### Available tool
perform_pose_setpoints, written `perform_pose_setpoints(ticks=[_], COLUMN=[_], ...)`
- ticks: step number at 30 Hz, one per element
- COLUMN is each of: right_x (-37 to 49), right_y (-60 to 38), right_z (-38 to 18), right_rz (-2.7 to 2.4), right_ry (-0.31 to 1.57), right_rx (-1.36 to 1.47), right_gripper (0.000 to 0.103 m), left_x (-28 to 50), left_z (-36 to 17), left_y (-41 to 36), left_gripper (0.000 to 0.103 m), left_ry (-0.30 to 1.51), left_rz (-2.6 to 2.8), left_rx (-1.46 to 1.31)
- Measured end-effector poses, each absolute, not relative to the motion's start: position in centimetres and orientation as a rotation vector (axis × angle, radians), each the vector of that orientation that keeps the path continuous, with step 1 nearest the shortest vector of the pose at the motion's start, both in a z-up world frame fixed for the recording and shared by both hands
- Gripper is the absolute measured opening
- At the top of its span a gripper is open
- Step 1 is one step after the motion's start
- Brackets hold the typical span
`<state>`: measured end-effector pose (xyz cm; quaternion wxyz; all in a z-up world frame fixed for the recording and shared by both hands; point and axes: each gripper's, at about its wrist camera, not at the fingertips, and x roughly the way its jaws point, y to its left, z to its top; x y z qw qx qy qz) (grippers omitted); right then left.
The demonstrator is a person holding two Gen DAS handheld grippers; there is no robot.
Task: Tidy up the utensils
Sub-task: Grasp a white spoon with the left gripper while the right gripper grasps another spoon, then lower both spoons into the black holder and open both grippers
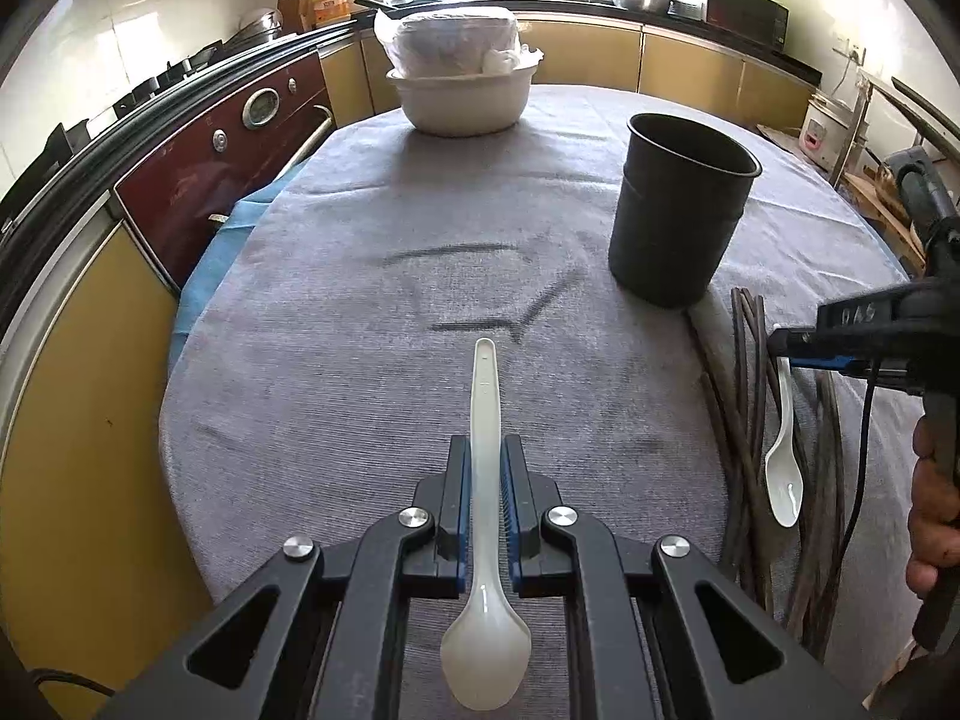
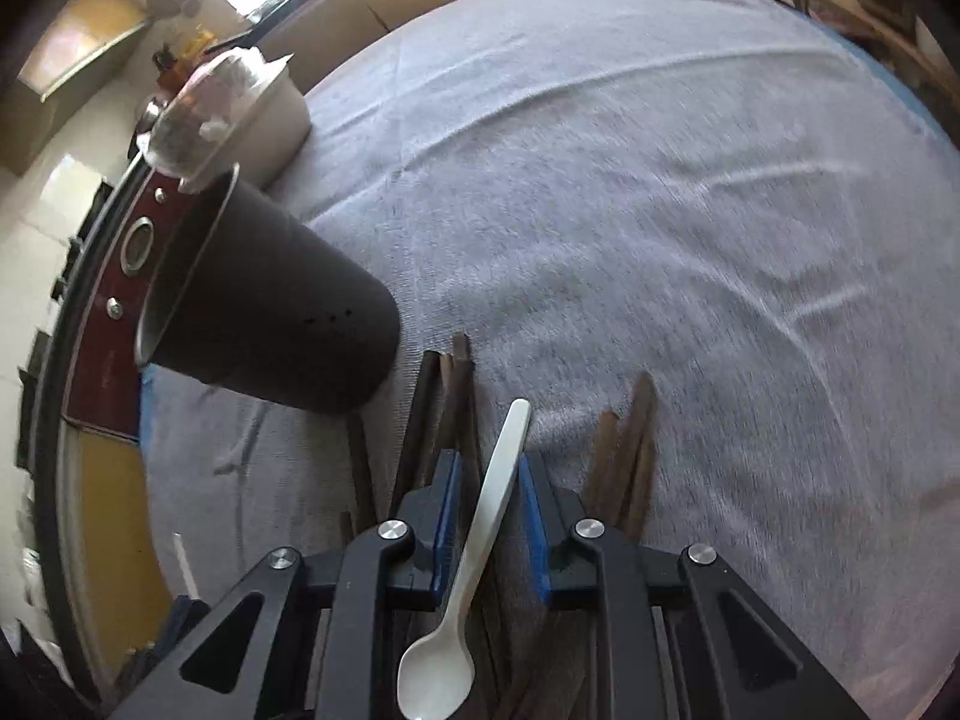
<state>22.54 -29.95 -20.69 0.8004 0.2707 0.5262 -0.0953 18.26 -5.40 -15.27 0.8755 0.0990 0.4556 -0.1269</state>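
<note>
— What's on the left?

— Maroon oven (image 1: 240, 138) under the counter, yellow cabinets. Grey cloth (image 1: 372, 396) covers the round table; white bowl (image 1: 462, 99) at the far edge.

— Grippers?

— Left gripper (image 1: 486, 456) clamps a white spoon (image 1: 486, 420). Black holder (image 1: 678, 210) stands right of ctr, chopsticks (image 1: 747, 396) beside it. Right gripper (image 2: 489, 483): jaws around 2nd spoon (image 2: 480, 534), can't tell if pinched.
</note>
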Motion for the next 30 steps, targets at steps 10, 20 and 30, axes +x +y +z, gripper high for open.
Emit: perform_pose_setpoints(ticks=[10, 20, 30], right_x=[19.4, 17.3, 19.7], right_y=[-29.2, -29.1, -29.5], right_z=[-18.2, -10.9, -4.4], right_rz=[-0.124, -0.064, -0.06], right_ry=[0.99, 0.698, 0.408], right_rx=[0.55, 0.559, 0.531], right_gripper=[0.011, 0.011, 0.011], left_x=[18.3, 20.8, 27.2], left_z=[-13.8, -9.7, -4.5], left_y=[-4.4, -4.0, -9.0], left_gripper=[0.01, 0.01, 0.01], left_ry=[0.937, 0.861, 0.695], left_rz=[-0.278, -0.427, -0.578], left_rx=[0.154, -0.025, -0.14])
